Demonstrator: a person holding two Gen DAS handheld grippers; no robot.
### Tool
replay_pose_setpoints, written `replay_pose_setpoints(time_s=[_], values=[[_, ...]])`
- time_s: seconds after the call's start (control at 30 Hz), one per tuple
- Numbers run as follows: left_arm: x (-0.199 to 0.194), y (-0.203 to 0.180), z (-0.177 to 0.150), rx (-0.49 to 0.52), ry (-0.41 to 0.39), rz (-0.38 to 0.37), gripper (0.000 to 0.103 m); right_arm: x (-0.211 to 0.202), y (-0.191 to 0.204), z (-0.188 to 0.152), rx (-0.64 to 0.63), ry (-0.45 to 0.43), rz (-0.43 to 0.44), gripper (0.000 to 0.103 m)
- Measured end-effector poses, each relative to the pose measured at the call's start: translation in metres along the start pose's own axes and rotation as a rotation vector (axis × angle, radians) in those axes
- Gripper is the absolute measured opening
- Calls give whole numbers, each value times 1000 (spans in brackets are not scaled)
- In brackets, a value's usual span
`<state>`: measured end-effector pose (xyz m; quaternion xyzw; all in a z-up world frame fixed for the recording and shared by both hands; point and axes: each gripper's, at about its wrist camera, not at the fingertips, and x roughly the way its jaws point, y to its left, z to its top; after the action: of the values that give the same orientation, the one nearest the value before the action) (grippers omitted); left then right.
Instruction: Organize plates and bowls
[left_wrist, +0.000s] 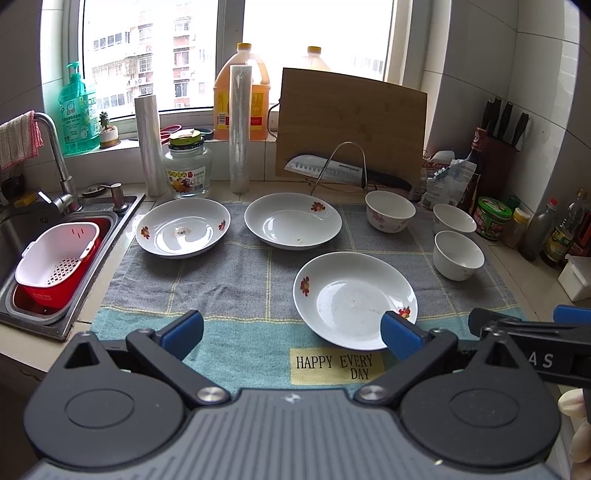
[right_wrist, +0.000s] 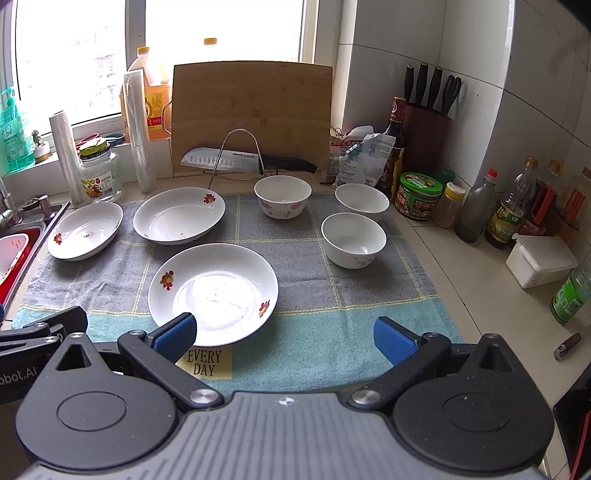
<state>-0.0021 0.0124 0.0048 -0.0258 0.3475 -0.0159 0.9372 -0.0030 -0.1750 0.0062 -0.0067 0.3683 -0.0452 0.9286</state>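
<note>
At the near edge of the counter, your left gripper and right gripper both hover with jaws spread wide and nothing held. Just ahead of them, the nearest plate lies flat on the dish towel; in the left wrist view one blue finger overlaps its near rim, but contact cannot be confirmed.

Beyond it, the middle plate and the far-left plate lie side by side, apart from each other, the latter close to the sink. To the right, three bowls sit upright and separate: the floral bowl at the back, the back-right bowl, and the front-right bowl just before it.

Judged from this layout, no stacking has begun. All three plates and all three bowls remain to be gathered; the nearest plate is the likely first pick.
</note>
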Motion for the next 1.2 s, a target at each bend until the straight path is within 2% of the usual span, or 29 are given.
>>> replay_pose_setpoints(time_s=[0.47,0.7,1.2], values=[[3,6,1,6,-3,-22,101,-2,3,0,4,-9,-16,103],[6,12,0,18,-6,-40,101,-2,8,0,-3,-43,-13,103],[9,39,-7,14,-40,-98,101,-1,11,-4,28,-106,45,103]])
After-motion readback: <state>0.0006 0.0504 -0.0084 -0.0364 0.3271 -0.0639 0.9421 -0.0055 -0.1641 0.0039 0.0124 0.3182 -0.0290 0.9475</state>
